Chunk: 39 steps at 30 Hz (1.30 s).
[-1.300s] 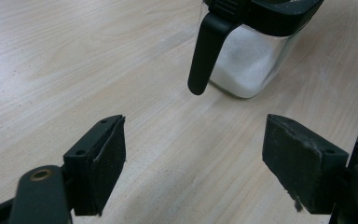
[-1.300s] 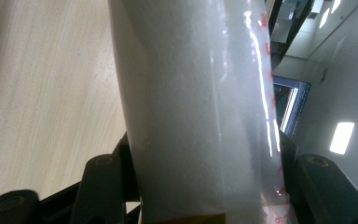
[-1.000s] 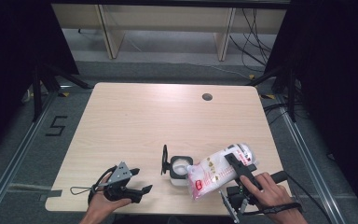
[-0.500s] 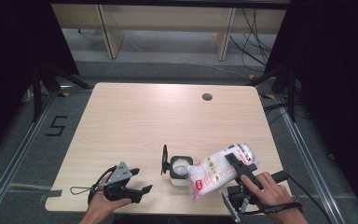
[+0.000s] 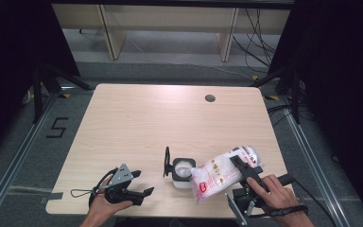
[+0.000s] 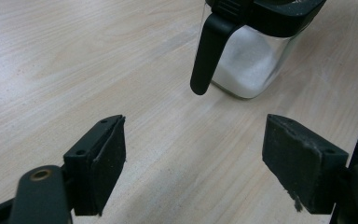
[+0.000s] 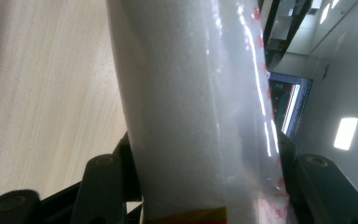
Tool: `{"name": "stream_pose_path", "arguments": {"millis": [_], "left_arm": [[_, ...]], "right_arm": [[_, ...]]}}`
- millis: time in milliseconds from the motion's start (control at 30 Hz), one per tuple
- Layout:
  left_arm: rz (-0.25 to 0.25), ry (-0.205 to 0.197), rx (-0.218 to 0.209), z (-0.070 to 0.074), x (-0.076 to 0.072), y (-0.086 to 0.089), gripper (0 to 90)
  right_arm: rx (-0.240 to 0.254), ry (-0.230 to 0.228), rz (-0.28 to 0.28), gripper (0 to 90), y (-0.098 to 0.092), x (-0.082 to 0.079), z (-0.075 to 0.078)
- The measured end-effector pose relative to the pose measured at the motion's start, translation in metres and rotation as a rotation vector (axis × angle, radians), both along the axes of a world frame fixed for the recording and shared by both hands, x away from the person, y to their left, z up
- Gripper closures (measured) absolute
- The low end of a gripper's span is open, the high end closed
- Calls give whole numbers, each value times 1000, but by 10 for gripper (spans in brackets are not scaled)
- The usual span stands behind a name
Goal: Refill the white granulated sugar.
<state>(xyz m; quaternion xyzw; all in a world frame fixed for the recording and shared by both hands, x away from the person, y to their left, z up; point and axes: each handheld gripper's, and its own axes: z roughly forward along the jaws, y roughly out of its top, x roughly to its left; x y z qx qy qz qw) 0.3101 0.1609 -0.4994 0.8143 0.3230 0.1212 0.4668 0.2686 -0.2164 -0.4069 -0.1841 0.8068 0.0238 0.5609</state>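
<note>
Pouring white granules from a plastic bag [image 5: 222, 174] into a lidded glass jar [image 5: 181, 171] near the table's [image 5: 170, 118] front edge. The right gripper [image 5: 242, 166] is clamped across the bag, which is tilted mouth-down beside the jar's open top. A good pour probably needs the mouth kept over the opening and a gentle tilt. The left gripper [image 5: 139, 183] rests apart, jaws spread and empty, aimed at the jar.
</note>
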Motion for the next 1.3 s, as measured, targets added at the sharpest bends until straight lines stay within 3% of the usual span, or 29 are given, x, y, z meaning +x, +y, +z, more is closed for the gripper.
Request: {"name": "stream_pose_path", "arguments": {"millis": [133,200,233,267,300,433,467,500,567,600,733,800,900,933,967,1033,1067,1167,1233,1267,1300], "left_arm": [[2,-4,1,0,0,0,210],[2,-5,2,0,0,0,210],[0,-8,-2,0,0,1,210],[0,-6,-5,0,0,1,210],[2,-7,2,0,0,1,210],[-2,-7,1,0,0,0,210],[1,-6,1,0,0,0,210],[1,-6,3,0,0,0,210],[4,-5,-6,0,0,0,210],[6,-8,-6,0,0,0,210],[7,-7,-7,0,0,0,210],[0,-8,1,0,0,1,210],[3,-7,-1,0,0,0,210],[1,-8,1,0,0,0,210],[0,-9,2,0,0,1,210],[5,-7,-4,0,0,0,210],[7,-6,-7,0,0,0,210],[-2,-8,-4,0,0,1,210],[4,-11,-4,0,0,1,210],[12,-7,-15,0,0,0,210],[11,-6,-14,0,0,0,210]], "right_arm": [[16,5,9,489,-2,0,0],[-12,3,32,489,-1,1,2],[-7,-2,24,489,-1,0,2],[37,21,-19,489,-3,-2,-2],[11,15,1,490,-2,0,0],[43,37,-31,490,-3,-2,-3],[22,27,-3,490,-3,0,-2],[35,34,-15,490,-3,0,-2],[24,25,15,490,-2,2,-1],[58,42,-28,490,-4,0,-4],[39,39,12,491,-5,4,-3],[48,49,-22,492,-5,3,-4],[24,47,-2,495,-5,6,-5],[44,58,-13,496,-6,6,-8],[22,46,16,498,-5,8,-7],[51,64,-22,499,-6,7,-11],[-14,45,31,500,-4,11,-8],[41,73,-28,504,-7,10,-16],[-19,55,-11,508,-6,11,-15],[1,68,-41,509,-6,10,-19],[-17,58,-31,511,-5,11,-19]]}}
